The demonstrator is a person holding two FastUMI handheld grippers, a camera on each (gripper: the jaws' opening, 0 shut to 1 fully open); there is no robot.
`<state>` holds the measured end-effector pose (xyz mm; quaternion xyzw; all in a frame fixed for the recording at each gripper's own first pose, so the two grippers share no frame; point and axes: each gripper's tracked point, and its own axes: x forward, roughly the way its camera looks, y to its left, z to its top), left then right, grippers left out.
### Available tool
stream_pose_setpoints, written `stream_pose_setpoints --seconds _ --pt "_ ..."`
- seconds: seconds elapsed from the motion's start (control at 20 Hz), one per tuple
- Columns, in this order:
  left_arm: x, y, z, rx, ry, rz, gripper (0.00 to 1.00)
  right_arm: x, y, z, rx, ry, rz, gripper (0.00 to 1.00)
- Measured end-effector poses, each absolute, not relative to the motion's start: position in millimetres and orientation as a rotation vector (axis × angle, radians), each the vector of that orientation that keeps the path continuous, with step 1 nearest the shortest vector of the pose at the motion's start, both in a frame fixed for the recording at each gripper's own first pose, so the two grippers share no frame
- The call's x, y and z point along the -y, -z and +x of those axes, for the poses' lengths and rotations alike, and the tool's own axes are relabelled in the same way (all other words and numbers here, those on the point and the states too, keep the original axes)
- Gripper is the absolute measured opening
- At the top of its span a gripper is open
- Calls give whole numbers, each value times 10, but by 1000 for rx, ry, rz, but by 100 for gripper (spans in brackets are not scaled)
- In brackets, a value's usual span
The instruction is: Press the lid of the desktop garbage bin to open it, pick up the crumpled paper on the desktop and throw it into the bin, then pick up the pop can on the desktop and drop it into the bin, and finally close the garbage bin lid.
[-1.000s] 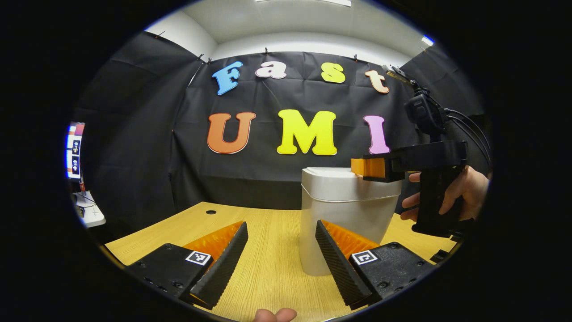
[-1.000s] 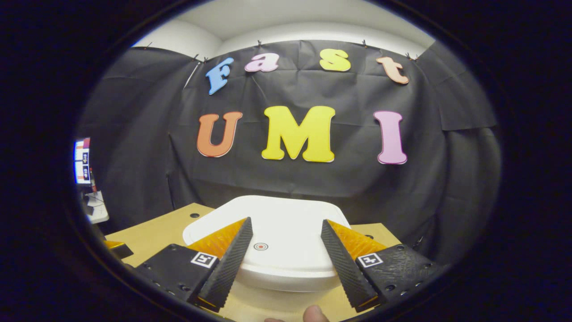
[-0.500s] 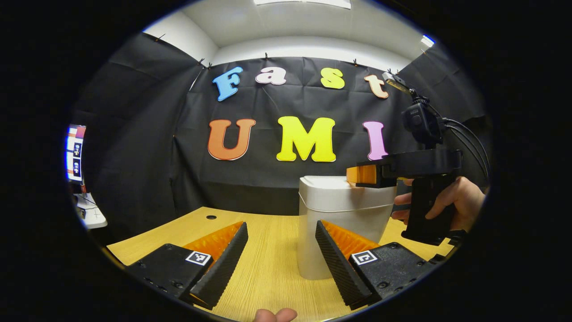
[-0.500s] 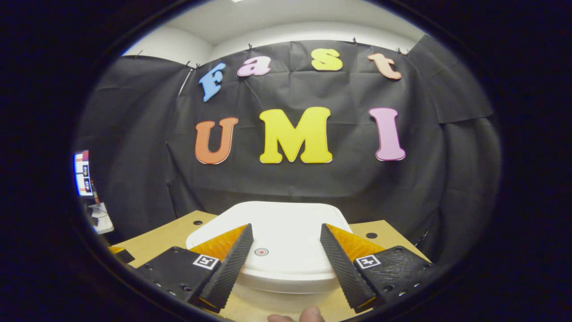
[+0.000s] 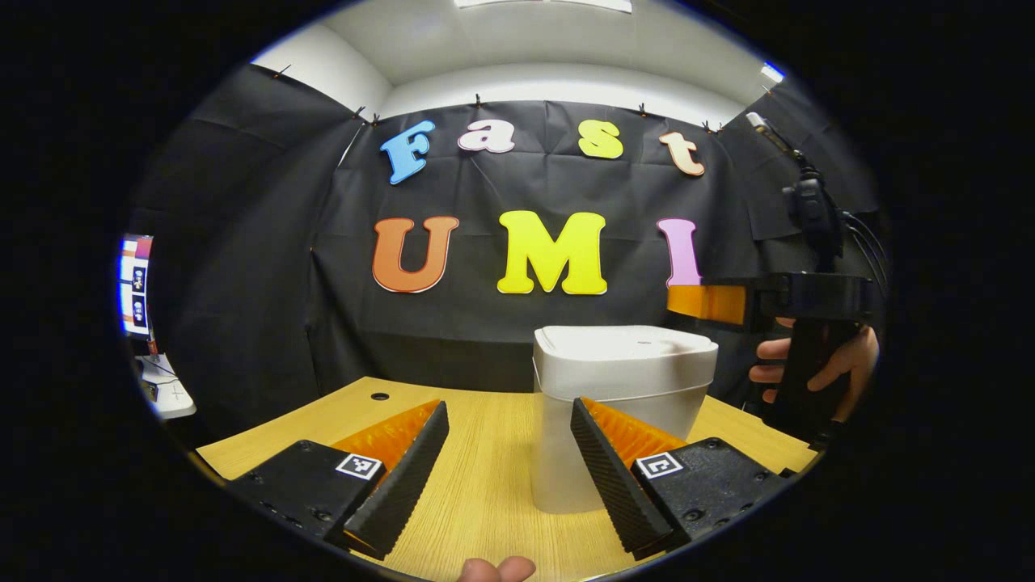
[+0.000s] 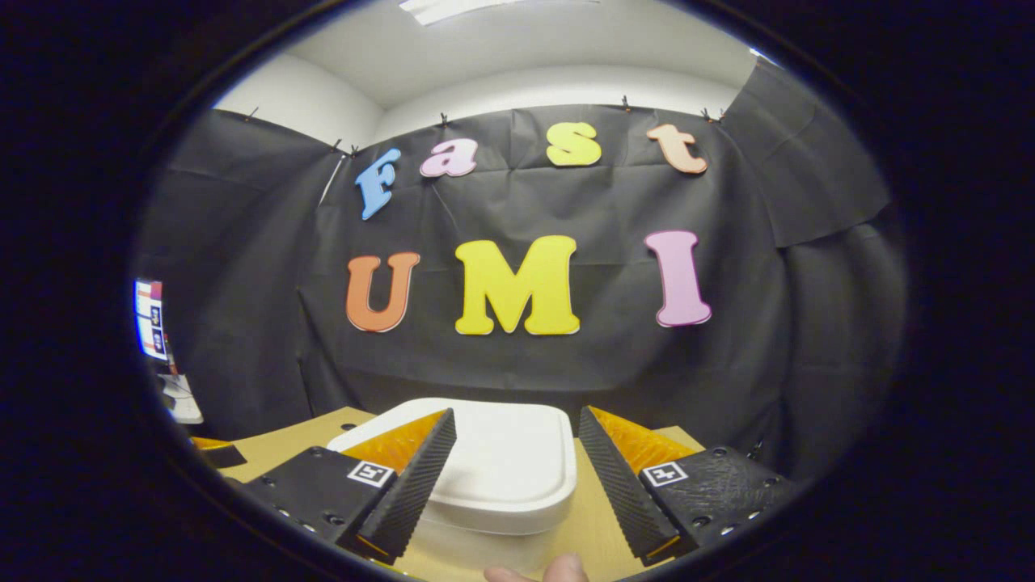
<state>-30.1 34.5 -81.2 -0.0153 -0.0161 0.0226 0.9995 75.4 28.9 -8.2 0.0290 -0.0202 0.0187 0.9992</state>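
White plastic bin (image 5: 614, 404) looks light, its lid (image 6: 505, 457) stiff; press the top. Both grippers (image 5: 508, 465) (image 6: 513, 473) gape, holding nothing.

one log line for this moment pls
bin: lid shut | right gripper: open, empty, above and beside lid, not touching | left gripper: open, empty, low over table

left gripper (image 5: 508, 477): wedge-shaped ridged fingers (image 5: 404, 485), black textured bases with small screws, square black-and-white tag on each | right gripper (image 6: 514, 485): same build, tagged bases | right gripper from the left gripper view: black pistol-grip body, camera on top, black cables (image 5: 861, 242) | fingertip (image 5: 497, 569) at bottom edge
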Motion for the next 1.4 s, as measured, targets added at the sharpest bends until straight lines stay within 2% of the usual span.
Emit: stream_pose_setpoints --seconds 0.55,0.6,0.65,0.8,1.0,1.4 --pt "-39 669 -321 63 -34 -23 98 250 459 145 92 10 19 95" --pt "-33 665 -315 68 -36 -17 100 223 542 114 83 2 21 95" --pt "-46 653 -326 75 -40 -13 98 227 638 85 72 4 25 95" --pt "-2 752 -284 56 -38 -40 98 323 765 -9 89 53 18 95" --pt "-55 820 -305 59 -83 -3 98 400 972 -54 72 86 13 95" --pt "151 863 -260 59 -47 13 98 384 965 -44 89 80 17 95"
